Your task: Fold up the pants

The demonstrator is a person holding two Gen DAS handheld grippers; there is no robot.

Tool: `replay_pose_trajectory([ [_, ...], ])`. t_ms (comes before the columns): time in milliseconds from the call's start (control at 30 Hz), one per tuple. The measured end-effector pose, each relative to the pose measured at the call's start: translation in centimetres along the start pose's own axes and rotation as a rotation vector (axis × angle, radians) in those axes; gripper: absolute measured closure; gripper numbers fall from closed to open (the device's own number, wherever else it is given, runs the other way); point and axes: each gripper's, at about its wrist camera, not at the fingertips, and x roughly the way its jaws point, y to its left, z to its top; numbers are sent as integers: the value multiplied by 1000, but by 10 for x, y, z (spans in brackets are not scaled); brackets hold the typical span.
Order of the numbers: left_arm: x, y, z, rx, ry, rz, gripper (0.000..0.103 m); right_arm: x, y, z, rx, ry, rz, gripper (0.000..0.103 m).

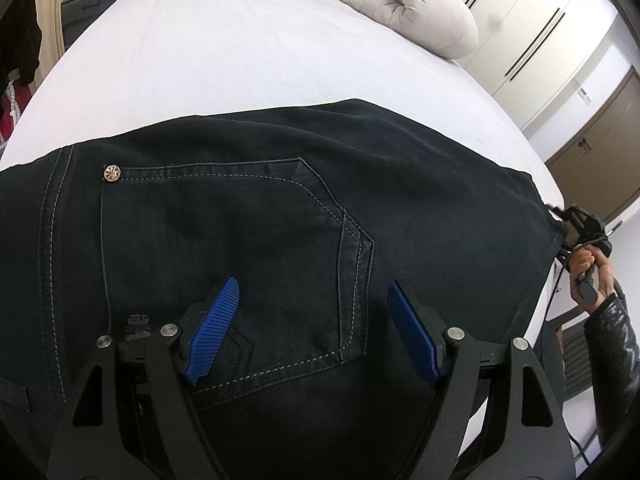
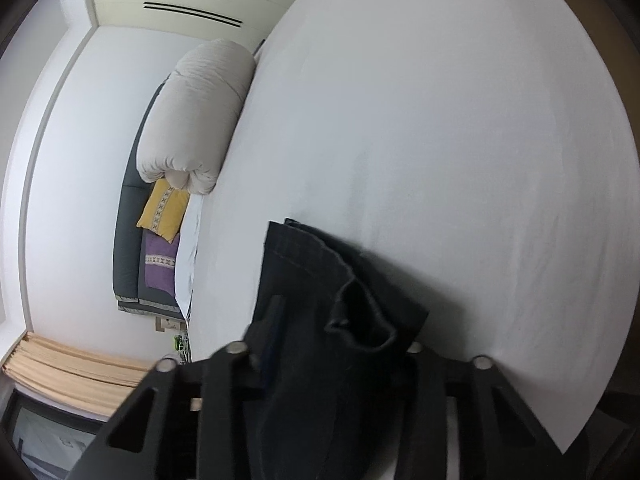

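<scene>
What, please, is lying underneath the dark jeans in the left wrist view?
The dark jeans lie flat on the bed's white sheet, which shows all around them. The sheet directly beneath is covered. The open left gripper hovers over the back pocket.

- The dark navy denim pants (image 1: 248,216) are matt woven cloth with pale topstitching along the back pocket and seams.
- The small round metal rivet (image 1: 111,173) at the pocket corner is shiny, copper-coloured.
- The left gripper (image 1: 314,332) has blue ribbed fingertips (image 1: 214,330), which look like rubbery plastic, on matt black plastic arms with bright metal pins.
- The white bed sheet (image 1: 240,48) is smooth, matt cloth.
- The beige rolled duvet (image 1: 404,4) at the far edge of the bed is soft cloth with fine creases.
- The sleeve of the black jacket (image 1: 616,344) looks glossy, like leather.
- The cream wardrobe doors (image 1: 532,20) look smooth, slightly satin.
</scene>
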Motion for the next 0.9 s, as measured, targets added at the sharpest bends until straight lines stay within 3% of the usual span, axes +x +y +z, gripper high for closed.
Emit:
replay_pose_trajectory([
  [33, -2, 5, -1, -1, -1, -3, 27, 0, -3, 1, 10, 4, -3, 89],
  [100, -2, 5, 0, -2, -2, -7, 27, 2, -11, 4, 37, 17, 13, 96],
  [200, -3, 9, 1, -6, -3, -13, 27, 1, -9, 5, 16, 24, 22, 96],
  [900, -9, 33, 3, -38, -12, -55, 27, 6, 63, -13, -302, -61, -129, 96],
])
